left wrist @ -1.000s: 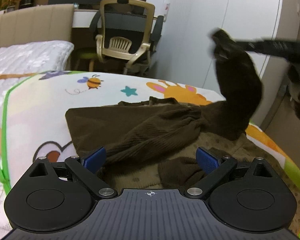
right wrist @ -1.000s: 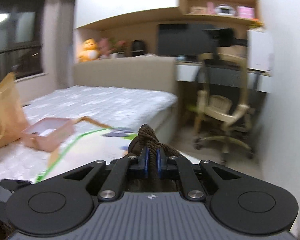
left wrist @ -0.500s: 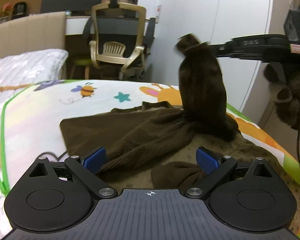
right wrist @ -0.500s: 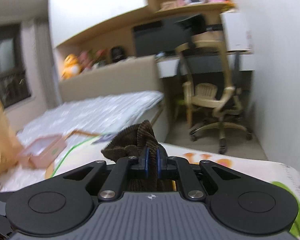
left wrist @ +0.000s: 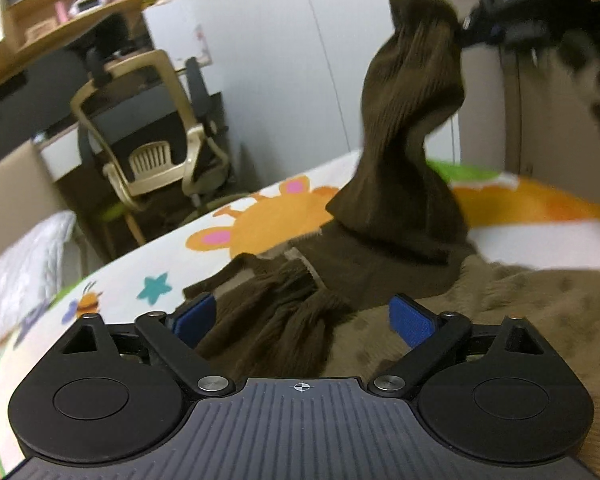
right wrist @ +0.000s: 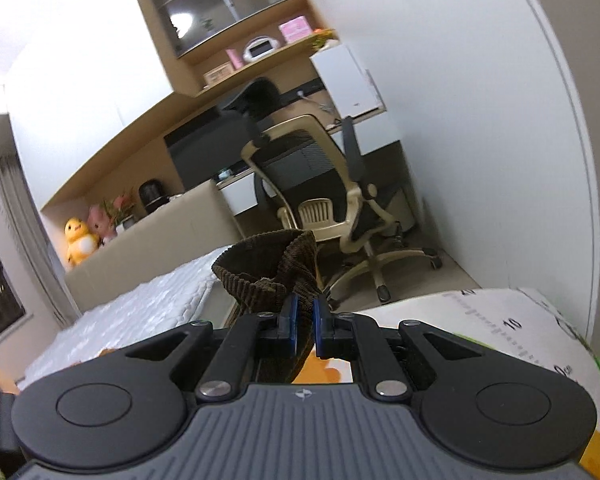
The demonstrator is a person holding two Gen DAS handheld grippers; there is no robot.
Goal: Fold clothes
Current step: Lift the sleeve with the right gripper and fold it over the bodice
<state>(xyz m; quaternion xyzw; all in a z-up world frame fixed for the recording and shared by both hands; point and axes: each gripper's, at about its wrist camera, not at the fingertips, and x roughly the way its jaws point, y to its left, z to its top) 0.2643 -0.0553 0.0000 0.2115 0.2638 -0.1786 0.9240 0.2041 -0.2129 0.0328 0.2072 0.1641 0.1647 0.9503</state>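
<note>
A dark brown corduroy garment (left wrist: 340, 280) lies bunched on a cartoon-print mat (left wrist: 236, 240). One end of it (left wrist: 412, 92) is pulled up high at the right. My right gripper (right wrist: 303, 322) is shut on that raised end (right wrist: 268, 268); the gripper also shows in the left wrist view (left wrist: 500, 28) at the top right. My left gripper (left wrist: 304, 318) is open and empty, low over the bunched cloth, one blue pad (left wrist: 194, 316) on each side of it. A tan dotted garment (left wrist: 520, 312) lies under the brown one at the right.
An office chair (right wrist: 328, 204) stands by a desk past the mat's far edge. A bed with a white mattress (right wrist: 148, 304) is at the left. A white wall (right wrist: 480, 120) runs along the right. Shelves with small items (right wrist: 256, 48) hang above the desk.
My right gripper has lifted the brown garment's end higher and swung right. The left gripper has tilted and turned right, still open over the cloth.
</note>
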